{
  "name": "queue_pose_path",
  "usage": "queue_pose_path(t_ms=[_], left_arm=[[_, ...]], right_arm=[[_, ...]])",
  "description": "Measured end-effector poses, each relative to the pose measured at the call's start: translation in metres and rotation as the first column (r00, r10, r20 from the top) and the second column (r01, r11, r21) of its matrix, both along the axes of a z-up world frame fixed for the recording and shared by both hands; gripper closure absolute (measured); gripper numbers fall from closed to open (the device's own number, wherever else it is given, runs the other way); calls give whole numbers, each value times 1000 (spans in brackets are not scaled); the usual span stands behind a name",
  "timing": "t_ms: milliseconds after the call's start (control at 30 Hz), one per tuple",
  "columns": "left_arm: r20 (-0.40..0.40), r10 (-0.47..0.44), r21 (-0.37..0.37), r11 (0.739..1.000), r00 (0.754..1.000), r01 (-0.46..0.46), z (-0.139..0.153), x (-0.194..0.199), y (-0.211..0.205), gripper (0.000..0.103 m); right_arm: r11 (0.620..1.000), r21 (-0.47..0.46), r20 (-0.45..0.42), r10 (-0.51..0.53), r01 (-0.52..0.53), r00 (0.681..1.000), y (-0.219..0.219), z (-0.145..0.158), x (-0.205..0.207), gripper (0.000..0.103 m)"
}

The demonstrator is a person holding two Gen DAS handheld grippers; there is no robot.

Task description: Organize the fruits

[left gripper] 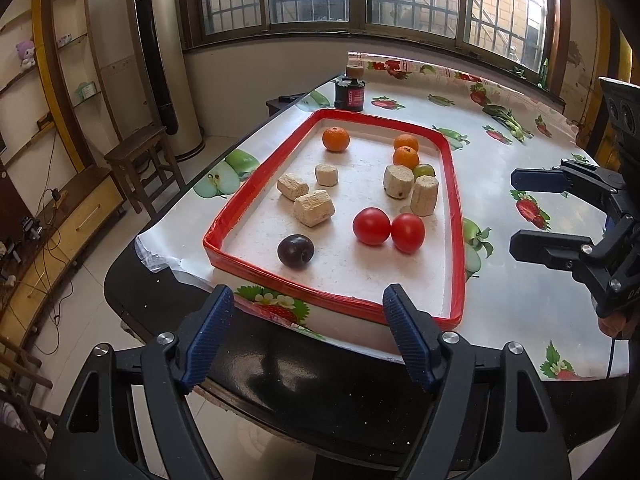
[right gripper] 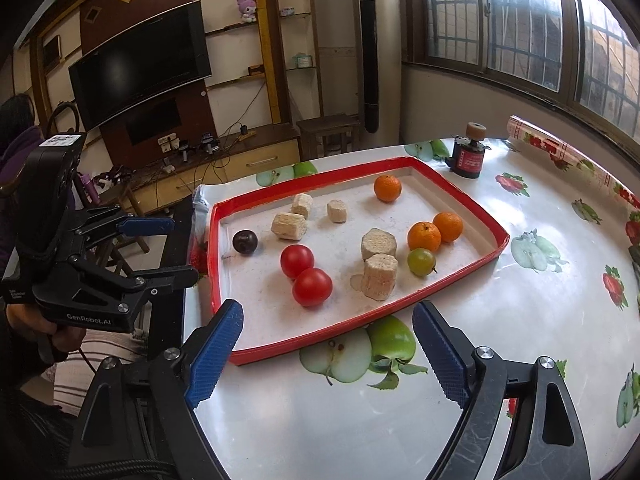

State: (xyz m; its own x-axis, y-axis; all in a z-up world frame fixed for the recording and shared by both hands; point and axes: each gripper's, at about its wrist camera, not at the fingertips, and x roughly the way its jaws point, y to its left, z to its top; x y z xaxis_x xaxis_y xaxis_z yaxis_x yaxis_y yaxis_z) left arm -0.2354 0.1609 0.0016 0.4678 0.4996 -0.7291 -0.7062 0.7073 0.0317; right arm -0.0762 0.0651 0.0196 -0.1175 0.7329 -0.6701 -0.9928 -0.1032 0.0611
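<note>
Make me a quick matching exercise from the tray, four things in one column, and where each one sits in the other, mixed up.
Things:
1. plum
2. green grape
3. two tomatoes
4. black jar

Places:
A. outside the tray, on the tablecloth
B. touching each other
C. alone near a tray corner
D. beside an orange

Pairs: 1-C, 2-D, 3-B, 4-A

A dark-edged table covered by a glossy white fruit-print plastic cloth [left gripper: 516, 280] carries a shallow white tray with a red rim [left gripper: 256, 176] and, just beyond the tray's far corner, a small black-and-red cylindrical motor [left gripper: 349, 94].
</note>
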Motion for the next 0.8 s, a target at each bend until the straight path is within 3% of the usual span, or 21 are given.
queue_pose_path(t_ms=[467,800], left_arm=[[7,-9,59,998,1000,9,8,-6,-19,26],[64,-44,133,991,997,35,29,-8,-38,26]], right_arm=[[995,63,54,80,-84,995,-28,2,-15,9],[987,110,42,113,-117,993,-41,6,-19,8]])
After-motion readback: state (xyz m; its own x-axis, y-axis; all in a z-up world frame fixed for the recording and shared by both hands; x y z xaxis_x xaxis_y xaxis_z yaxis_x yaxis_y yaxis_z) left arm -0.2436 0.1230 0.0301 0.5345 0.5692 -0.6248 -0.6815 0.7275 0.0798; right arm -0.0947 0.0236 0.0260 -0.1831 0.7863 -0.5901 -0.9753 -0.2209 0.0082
